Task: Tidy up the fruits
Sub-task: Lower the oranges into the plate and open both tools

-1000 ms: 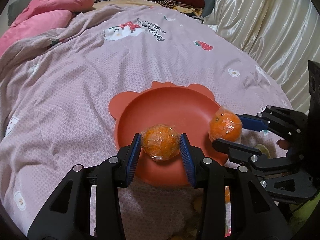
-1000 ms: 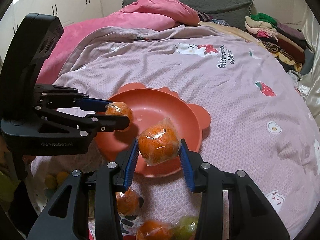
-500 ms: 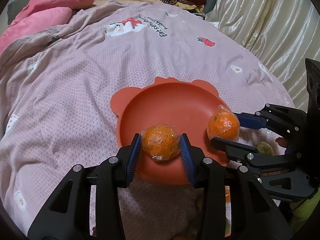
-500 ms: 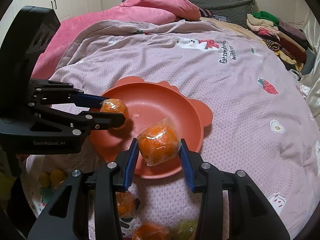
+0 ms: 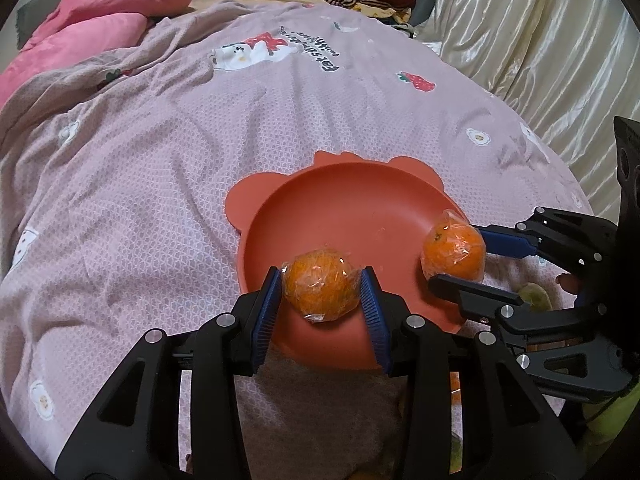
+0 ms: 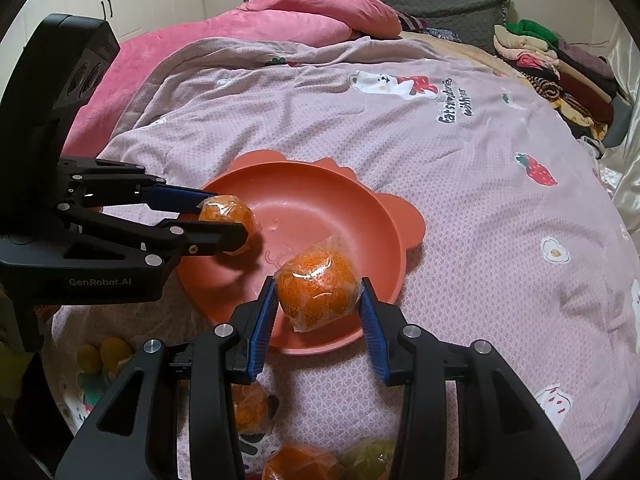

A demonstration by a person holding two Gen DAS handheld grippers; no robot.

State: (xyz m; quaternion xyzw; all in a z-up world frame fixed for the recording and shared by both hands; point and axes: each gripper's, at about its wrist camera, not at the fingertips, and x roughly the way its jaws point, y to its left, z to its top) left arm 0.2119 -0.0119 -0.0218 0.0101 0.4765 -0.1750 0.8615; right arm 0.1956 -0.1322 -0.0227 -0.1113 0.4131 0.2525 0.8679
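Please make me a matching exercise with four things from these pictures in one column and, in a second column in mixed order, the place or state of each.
Things:
1. left tongs
2. red plate
3. folded clothes
4. loose wrapped oranges

Places or states:
a. stacked at the far edge of the bed
b. shut on a wrapped orange above the plate
c. on the cover below the right tongs
d. on the pink cover, nothing lying in it

Pairs: 1-b, 2-d, 3-a, 4-c

Soft, even indoor light fills both views, with faint shadows inside the bowl (image 6: 320, 216), small glints on the plastic-wrapped oranges (image 5: 322, 286), sharp centres, and strong fisheye bending with dark corners at the edges.
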